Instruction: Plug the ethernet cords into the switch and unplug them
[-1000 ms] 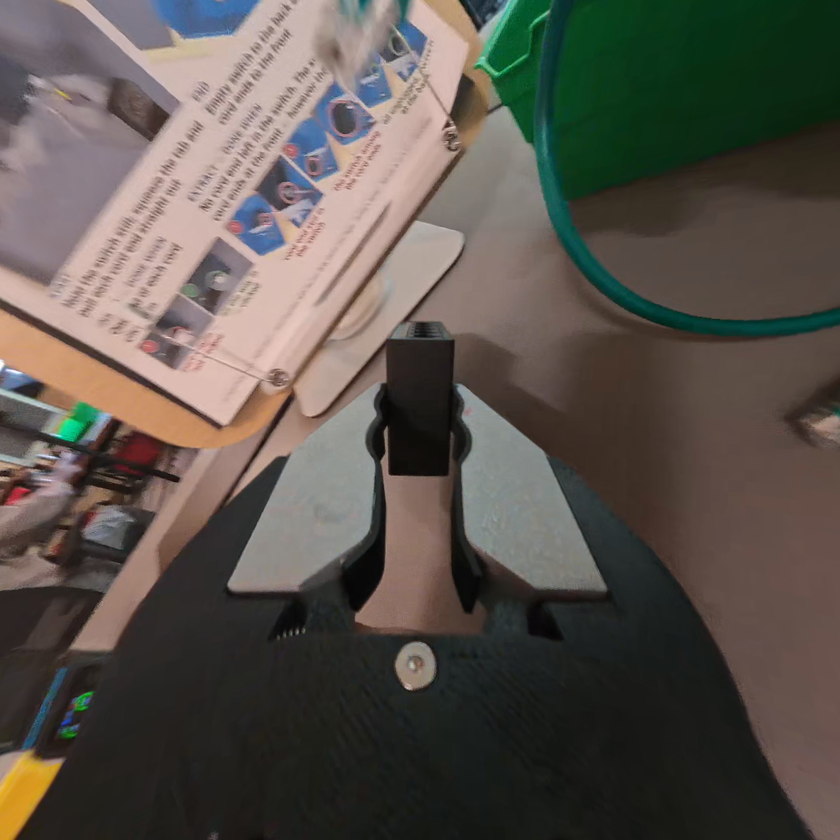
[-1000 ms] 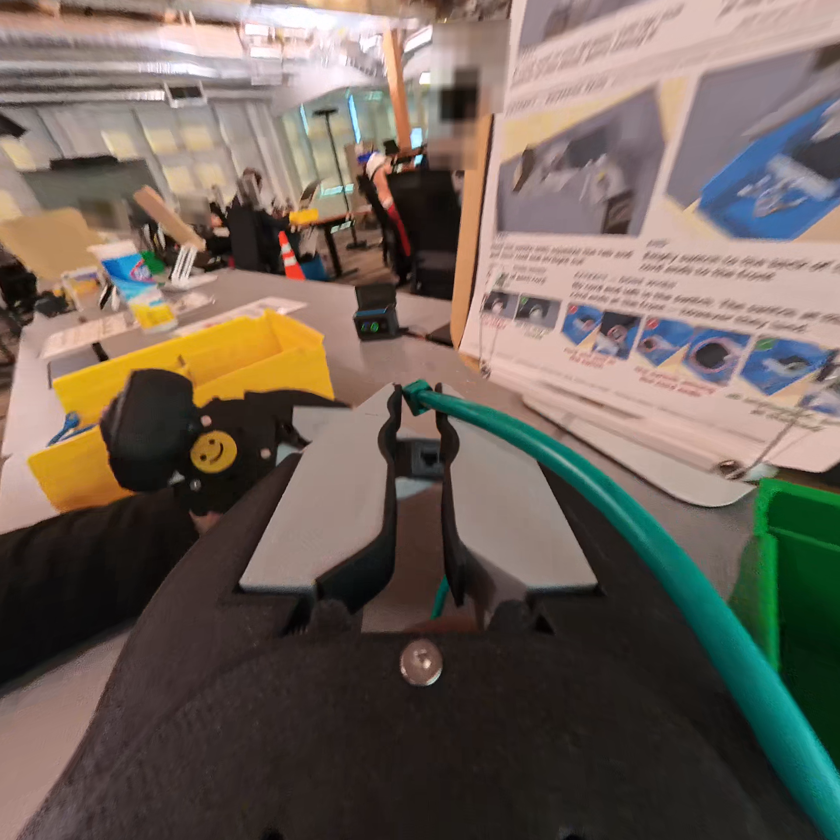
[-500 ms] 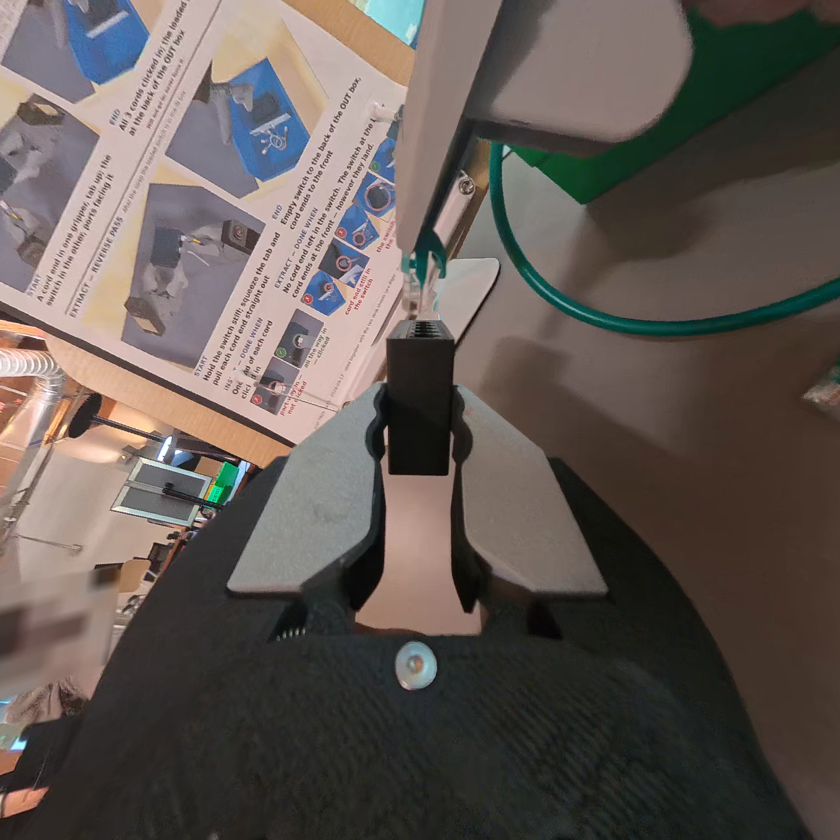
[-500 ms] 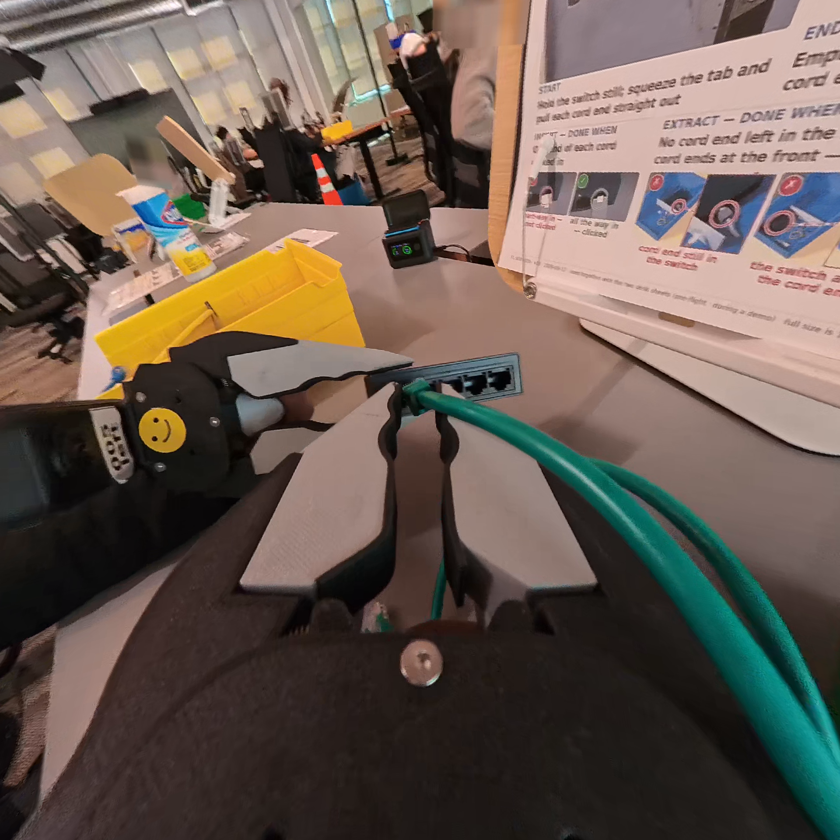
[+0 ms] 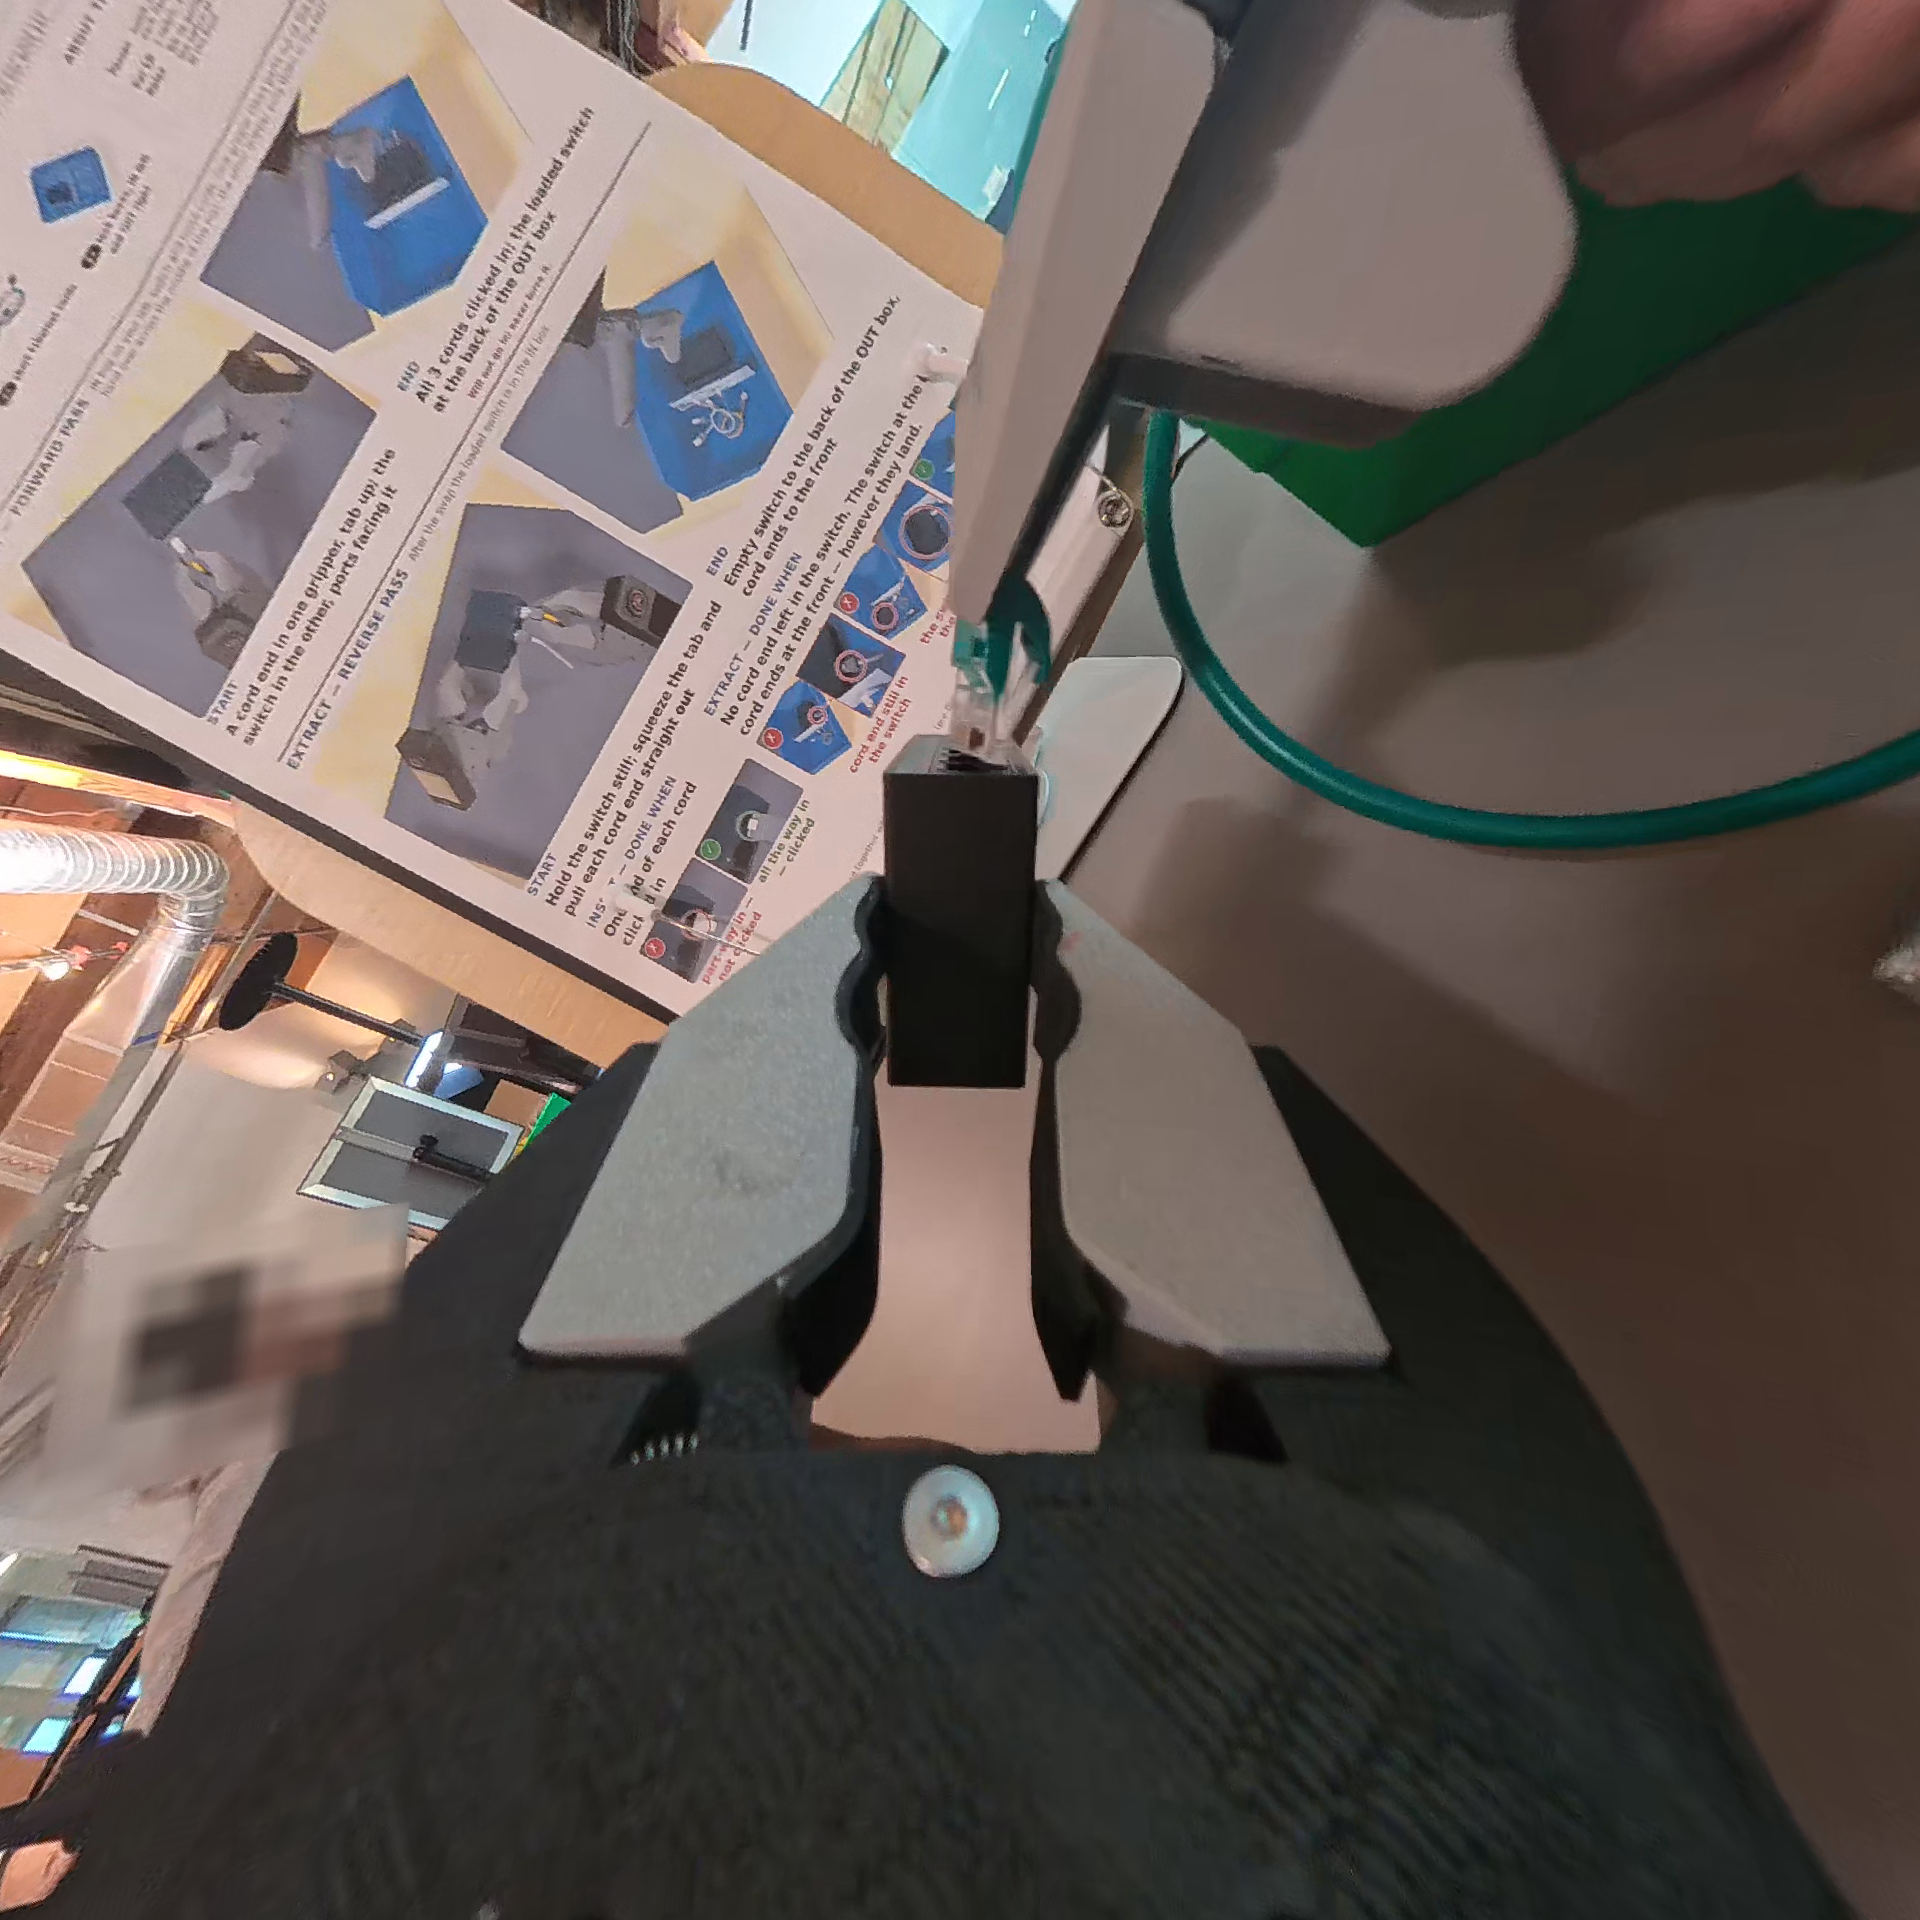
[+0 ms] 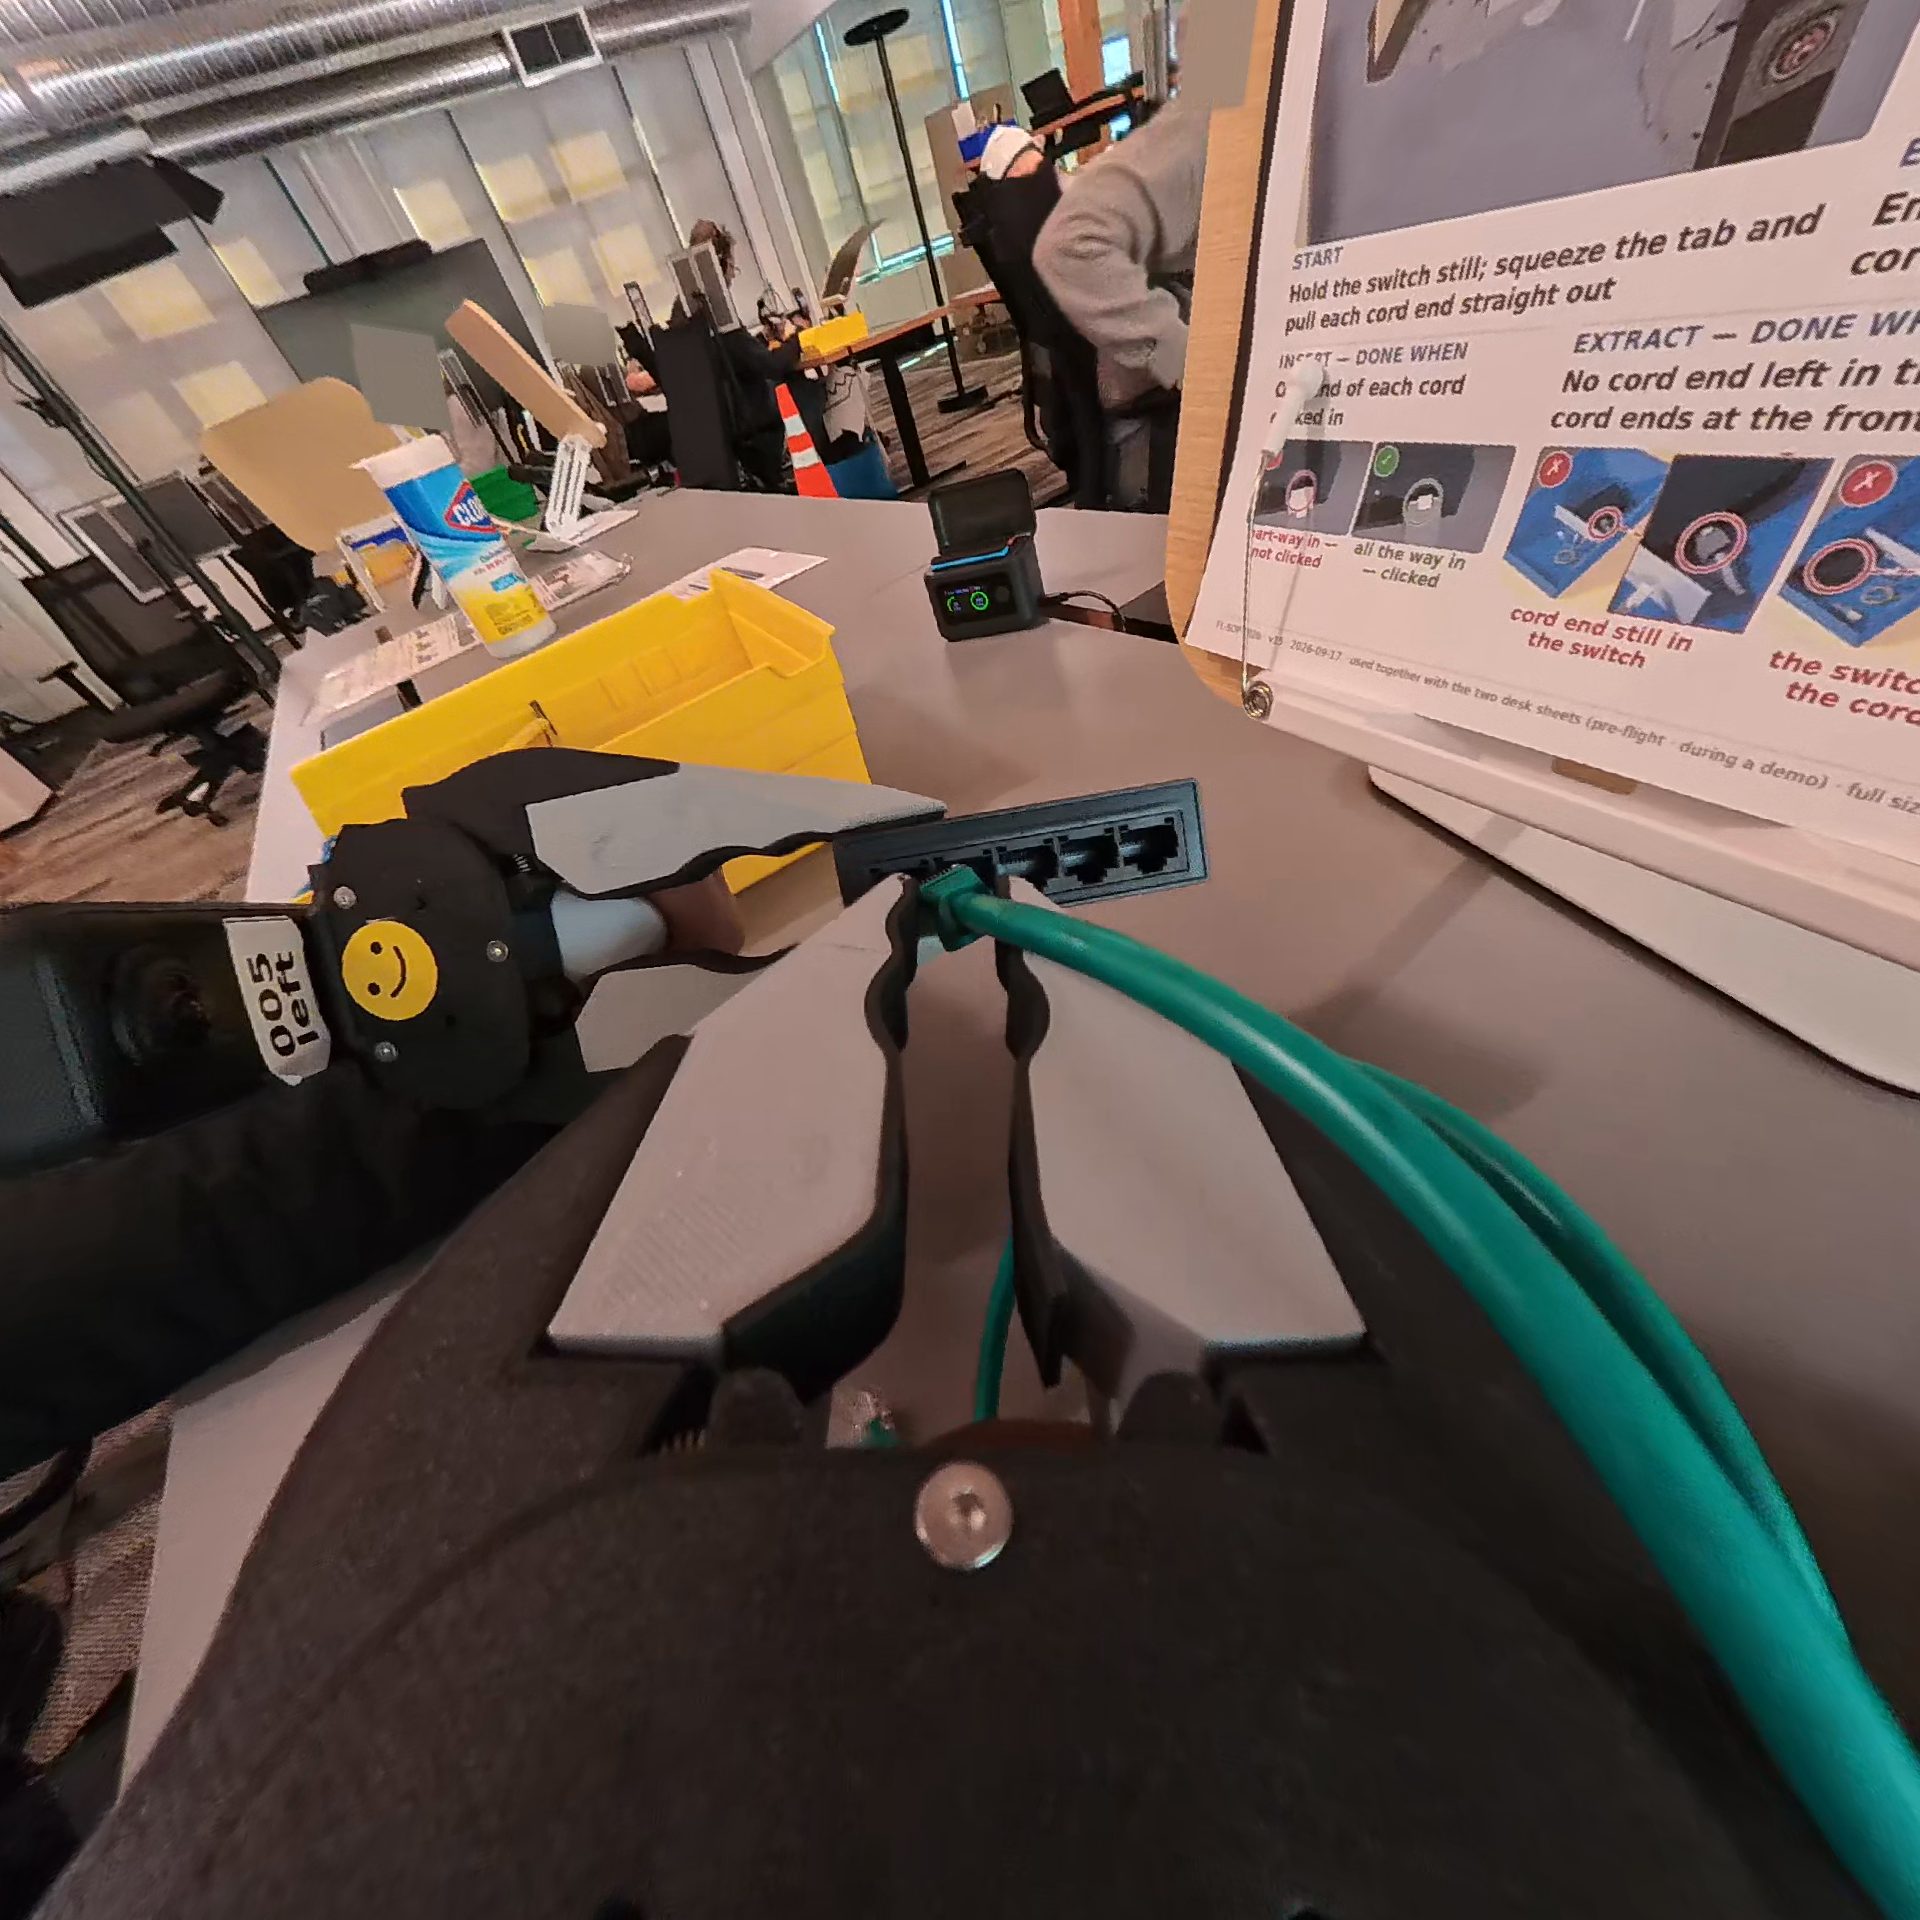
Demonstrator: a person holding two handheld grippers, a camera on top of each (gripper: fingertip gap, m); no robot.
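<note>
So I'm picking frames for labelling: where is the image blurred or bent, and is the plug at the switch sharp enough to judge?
Left wrist view: the right tongs and the hand at top right are smeared, but the clear plug meeting the switch is fairly crisp. Right wrist view: the switch ports are sharp, the green cord softens toward the corner, and wide-angle bending curves the instruction sheet.

The place is a large open-plan office used as a lab. In the right wrist view, exposed ducts (image 6: 260, 62) run along the upper left, tall windows (image 6: 582, 187) fill the back, and people sit in desk chairs (image 6: 1049, 343) at upper centre. Grey worktables (image 6: 1351, 987) carry a yellow bin (image 6: 665, 707), a wipes canister (image 6: 468, 551) and a propped instruction sheet (image 6: 1621, 416) at the upper right.
</note>
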